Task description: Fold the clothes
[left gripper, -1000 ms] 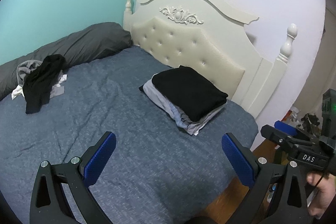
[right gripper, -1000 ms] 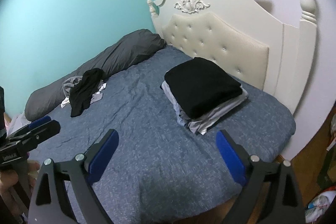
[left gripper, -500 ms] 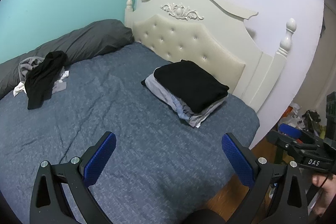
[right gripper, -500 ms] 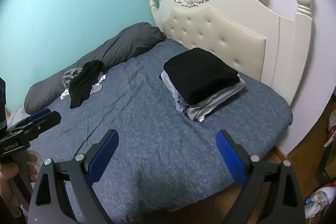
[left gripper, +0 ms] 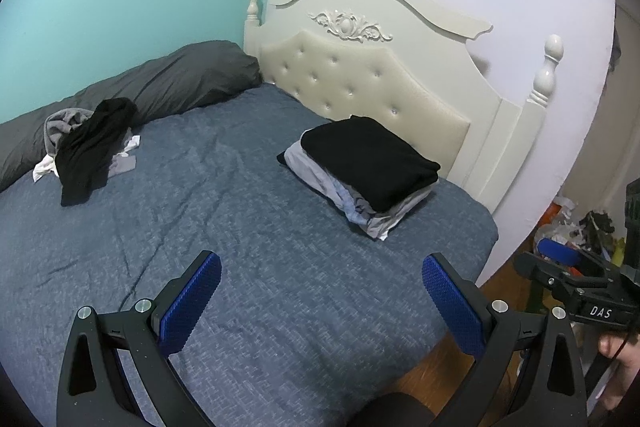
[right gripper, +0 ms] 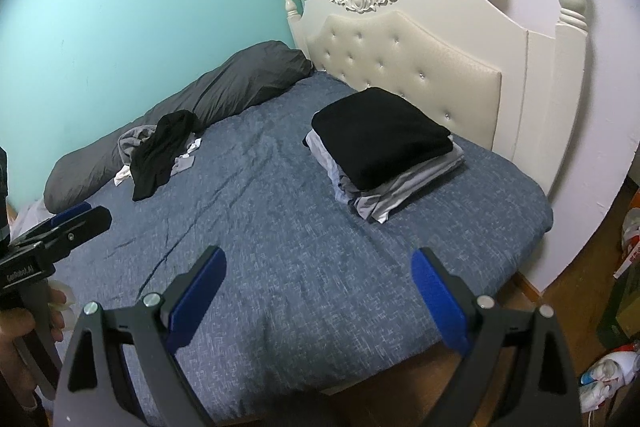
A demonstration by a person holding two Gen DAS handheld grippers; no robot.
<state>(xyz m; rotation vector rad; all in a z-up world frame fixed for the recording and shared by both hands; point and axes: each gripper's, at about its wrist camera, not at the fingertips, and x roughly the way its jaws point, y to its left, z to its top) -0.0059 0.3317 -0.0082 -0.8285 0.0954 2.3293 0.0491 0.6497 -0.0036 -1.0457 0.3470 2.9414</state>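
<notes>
A stack of folded clothes [left gripper: 366, 169] [right gripper: 384, 151], black on top of grey and white layers, sits on the blue bed [left gripper: 224, 227] [right gripper: 280, 235] near the headboard. A loose heap of unfolded clothes [left gripper: 90, 147] [right gripper: 160, 151], mostly black with grey and white pieces, lies at the far left by the dark pillow. My left gripper [left gripper: 320, 267] is open over the bed's near edge, holding nothing. My right gripper [right gripper: 318, 263] is open too, also empty. Each gripper shows at the side of the other's view, held by a hand.
A long dark grey pillow [left gripper: 160, 83] [right gripper: 224, 87] lies along the teal wall. A cream tufted headboard [left gripper: 380, 75] [right gripper: 420, 67] stands behind the stack. Wooden floor with clutter [left gripper: 576, 227] [right gripper: 616, 375] lies to the right of the bed.
Both grippers have drawn back from the bed, so the bed and both clothing piles look smaller and more floor shows. Both stay open and empty.
</notes>
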